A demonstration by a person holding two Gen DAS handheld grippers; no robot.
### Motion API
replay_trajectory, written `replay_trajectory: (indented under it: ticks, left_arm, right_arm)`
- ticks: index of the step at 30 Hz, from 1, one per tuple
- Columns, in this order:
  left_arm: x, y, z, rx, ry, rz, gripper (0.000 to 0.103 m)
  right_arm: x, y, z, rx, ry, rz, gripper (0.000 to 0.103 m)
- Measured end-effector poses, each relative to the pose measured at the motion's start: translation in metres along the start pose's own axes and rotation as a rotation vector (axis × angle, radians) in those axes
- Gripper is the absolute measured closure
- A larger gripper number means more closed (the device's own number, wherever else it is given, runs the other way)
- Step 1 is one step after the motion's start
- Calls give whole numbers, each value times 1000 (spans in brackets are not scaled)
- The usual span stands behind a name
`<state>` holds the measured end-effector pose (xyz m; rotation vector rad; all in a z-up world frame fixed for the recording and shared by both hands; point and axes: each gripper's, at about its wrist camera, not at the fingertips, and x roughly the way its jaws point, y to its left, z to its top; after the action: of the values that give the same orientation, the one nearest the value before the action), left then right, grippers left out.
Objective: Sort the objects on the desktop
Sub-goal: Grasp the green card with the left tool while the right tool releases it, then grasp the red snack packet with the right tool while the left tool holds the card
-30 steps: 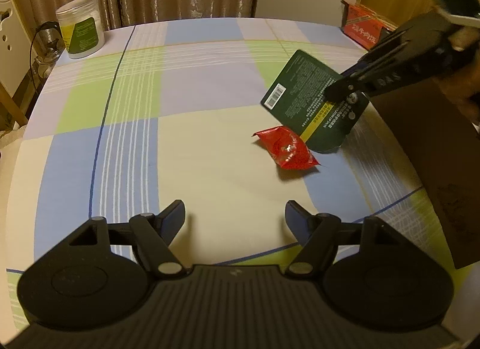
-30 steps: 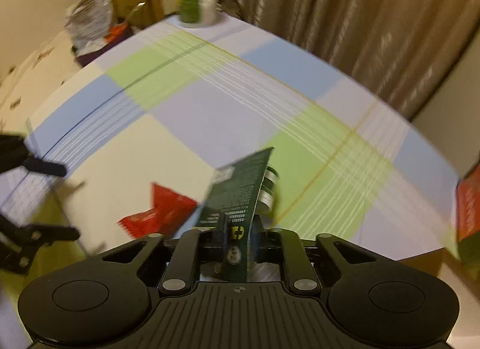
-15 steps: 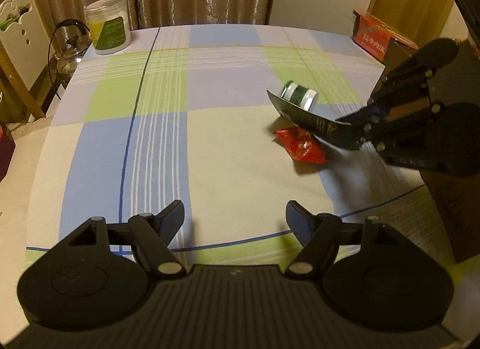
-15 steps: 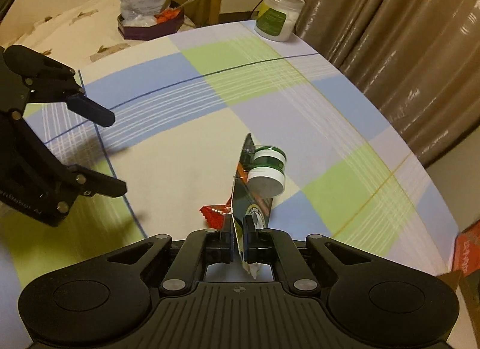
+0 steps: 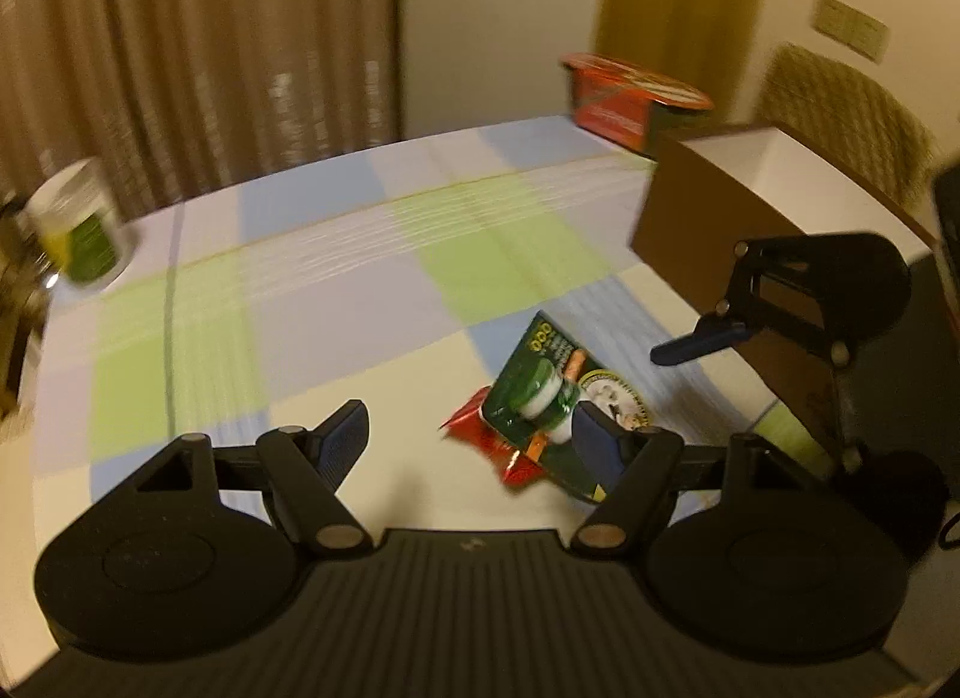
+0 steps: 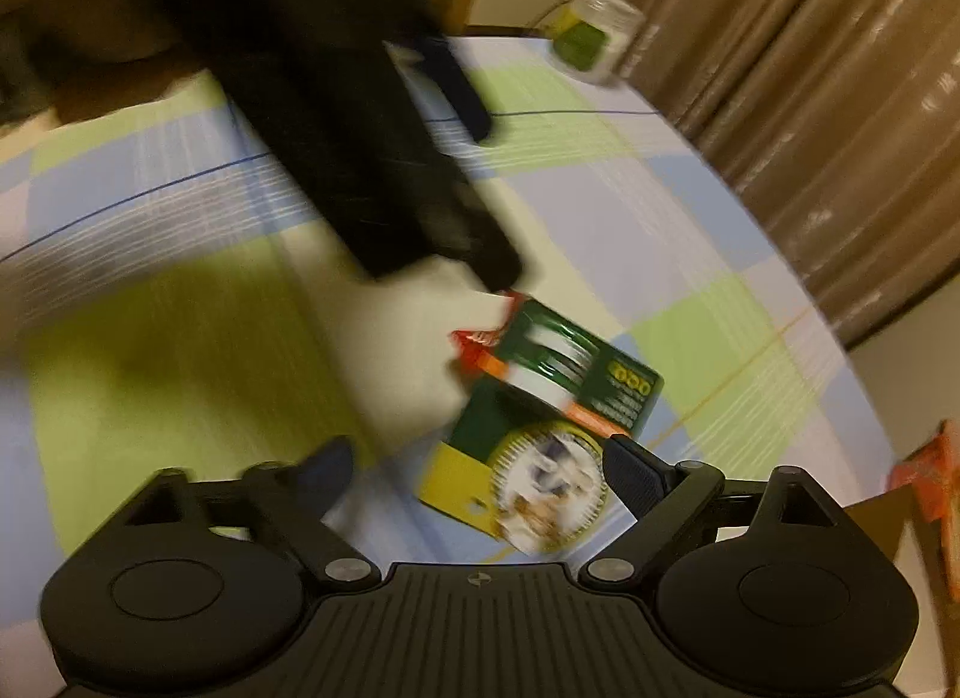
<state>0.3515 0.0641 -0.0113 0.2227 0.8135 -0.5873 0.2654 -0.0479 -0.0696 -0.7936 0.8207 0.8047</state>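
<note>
Nearest the lens in the right wrist view, the right tongs (image 6: pixel 477 473) stand spread wide with nothing between them, just above the green packet (image 6: pixel 543 446), which lies flat on the checked counter (image 6: pixel 180 374). A small green-and-white jar (image 6: pixel 555 365) rests on the packet's far half, and the red wrapper (image 6: pixel 480 341) pokes out from beneath its far edge, so all three touch in one pile. In the left wrist view the left tongs (image 5: pixel 471 440) are likewise spread and empty, with the right-hand finger overlapping the packet (image 5: pixel 567 398) in the picture; whether it touches is hard to say, since both views are smeared by motion. Farther off, to the right, stands a brown cardboard box (image 5: pixel 720 206), probably the sorting bin, with a red carton (image 5: pixel 630 98) behind it. A white tub (image 5: pixel 81 230) sits at the counter's far left edge, before the curtains (image 5: pixel 198 50).

The danger lies in the stack. A hasty pinch on the packet would tip the jar, which could roll toward the counter's edge. Both tongs crowd the same pile, so they may knock together or shove the wrapper away. The thin packet, lying flat, also offers little edge to pinch.
</note>
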Motion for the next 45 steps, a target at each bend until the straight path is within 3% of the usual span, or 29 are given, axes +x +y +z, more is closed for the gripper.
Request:
replay_trajectory:
  ticks: [12, 18, 24, 26, 27, 35, 39, 45]
  left_arm:
    - [43, -55, -6, 281, 60, -29, 44]
    - [63, -80, -15, 402, 90, -21, 62]
    - [68, -85, -22, 451, 108, 34, 62]
    - [70, -84, -24, 447, 111, 41, 63]
    - [71, -83, -26, 443, 113, 43, 71]
    - [45, -64, -16, 302, 51, 29, 73]
    - [19, -46, -16, 235, 29, 72, 73]
    - [-12, -6, -45, 87, 85, 170, 73]
  right_arm:
    - [-20, 3, -31, 62, 68, -69, 13]
    - [-26, 1, -38, 88, 66, -84, 13]
    - [-29, -1, -44, 108, 63, -88, 13]
    - [-30, -2, -46, 111, 62, -89, 13]
    - [-30, -3, -46, 116, 62, -88, 13]
    - [-27, -8, -44, 120, 59, -100, 13]
    - [-26, -10, -38, 128, 41, -95, 13]
    - [-14, -19, -18, 181, -19, -71, 13]
